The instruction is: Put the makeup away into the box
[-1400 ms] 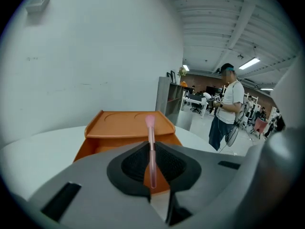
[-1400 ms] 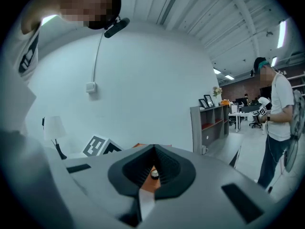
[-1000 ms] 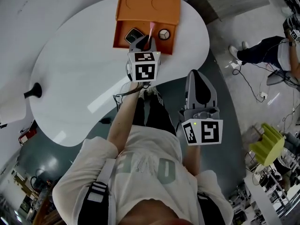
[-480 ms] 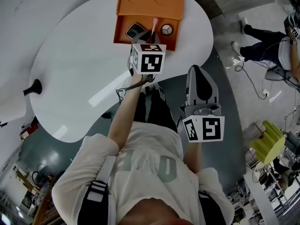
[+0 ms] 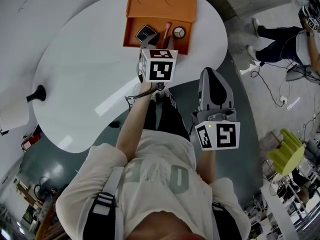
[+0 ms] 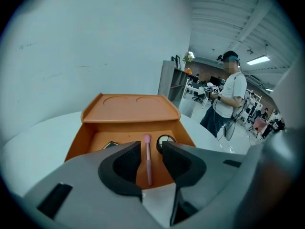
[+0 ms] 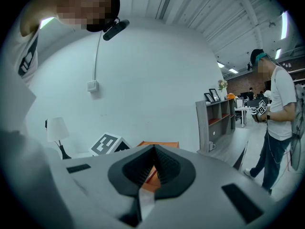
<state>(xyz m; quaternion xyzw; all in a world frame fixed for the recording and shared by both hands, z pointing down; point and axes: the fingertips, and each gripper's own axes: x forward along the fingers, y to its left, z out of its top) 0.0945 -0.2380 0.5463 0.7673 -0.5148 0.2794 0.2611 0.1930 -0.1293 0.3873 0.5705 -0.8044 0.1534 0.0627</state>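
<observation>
At the far edge of a white, rounded worktop (image 5: 85, 74), an orange box (image 5: 131, 30) was seen with its lid (image 5: 161, 3) raised. Three pieces of makeup were laid side by side inside it: a dark square compact (image 5: 145, 34), a pink brush (image 5: 166, 29) and a round compact (image 5: 178, 32).

The left gripper (image 6: 151, 149) was held just above the box's near wall, pointed down into it. Its fingers (image 6: 125, 163) had just been opening and were parted. The brush was seen through the gap, lying flat on the box floor, and was not pressed by either finger. The right gripper (image 5: 214, 81) was held off the worktop's near edge, over the floor, with its fingers (image 7: 143, 168) closed together on nothing.

The task was judged nearly finished. No other makeup was seen on the worktop, so the brush was probably the last piece. Only drawing the left gripper back, and perhaps shutting the lid, appeared to be left.

No brand or readable writing was found on the box or the makeup. Black-and-white square markers (image 5: 159, 70) were shown on the grippers' cubes, and two round shapes were pressed into the lid.
</observation>
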